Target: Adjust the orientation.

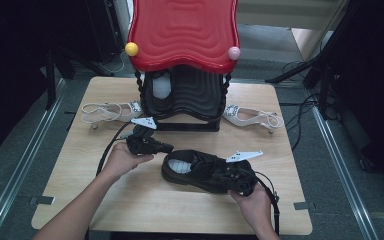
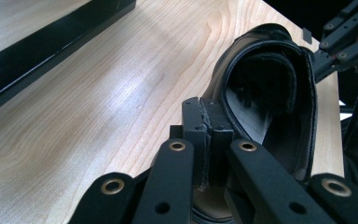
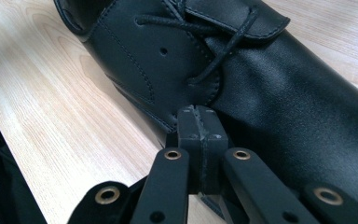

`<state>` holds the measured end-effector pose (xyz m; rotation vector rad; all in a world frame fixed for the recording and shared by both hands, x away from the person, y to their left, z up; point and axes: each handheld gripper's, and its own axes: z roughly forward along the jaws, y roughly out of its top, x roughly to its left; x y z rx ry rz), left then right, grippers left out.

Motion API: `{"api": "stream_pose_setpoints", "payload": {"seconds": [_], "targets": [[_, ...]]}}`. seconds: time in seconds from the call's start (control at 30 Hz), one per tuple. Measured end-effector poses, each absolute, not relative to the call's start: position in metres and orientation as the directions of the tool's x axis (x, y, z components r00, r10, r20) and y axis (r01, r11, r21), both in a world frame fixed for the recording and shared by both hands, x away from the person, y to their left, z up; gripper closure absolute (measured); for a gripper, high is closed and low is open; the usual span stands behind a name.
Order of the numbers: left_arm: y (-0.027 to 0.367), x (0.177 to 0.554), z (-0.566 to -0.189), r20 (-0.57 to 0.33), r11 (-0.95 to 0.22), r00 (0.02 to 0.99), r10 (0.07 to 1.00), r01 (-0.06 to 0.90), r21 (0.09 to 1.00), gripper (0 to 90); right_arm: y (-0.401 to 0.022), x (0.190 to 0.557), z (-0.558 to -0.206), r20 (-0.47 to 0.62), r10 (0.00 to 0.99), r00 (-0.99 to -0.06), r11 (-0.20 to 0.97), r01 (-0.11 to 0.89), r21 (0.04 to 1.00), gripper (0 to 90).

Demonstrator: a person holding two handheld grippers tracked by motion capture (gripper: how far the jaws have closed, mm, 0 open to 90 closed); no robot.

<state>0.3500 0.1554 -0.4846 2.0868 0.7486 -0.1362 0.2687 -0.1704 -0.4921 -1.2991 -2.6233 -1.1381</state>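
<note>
Both grippers' jaws together, left gripper (image 2: 204,122) at black shoe's (image 1: 200,171) heel rim, right gripper (image 3: 200,122) against its side.

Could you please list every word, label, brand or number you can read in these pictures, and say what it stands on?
None can be read. The black leather lace-up shoe shows a pale insole patch with marks too small to read. The red wavy plastic stand, white sandals and wooden table bear no visible lettering.

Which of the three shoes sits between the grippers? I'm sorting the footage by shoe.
The black lace-up shoe at the table's near middle; the two pale slingback heels lie farther back, beside the red stand.
</note>
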Motion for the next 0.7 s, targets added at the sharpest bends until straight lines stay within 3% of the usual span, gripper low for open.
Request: {"api": "stream_pose_setpoints", "payload": {"seconds": [0.7], "targets": [[0.170,0.327,-0.483,-0.393,-0.425,0.792,0.468,0.591,0.686,90.0,-0.162,0.292,-0.495,0.316,0.697,-0.644,0.371,0.701,0.609,90.0]]}}
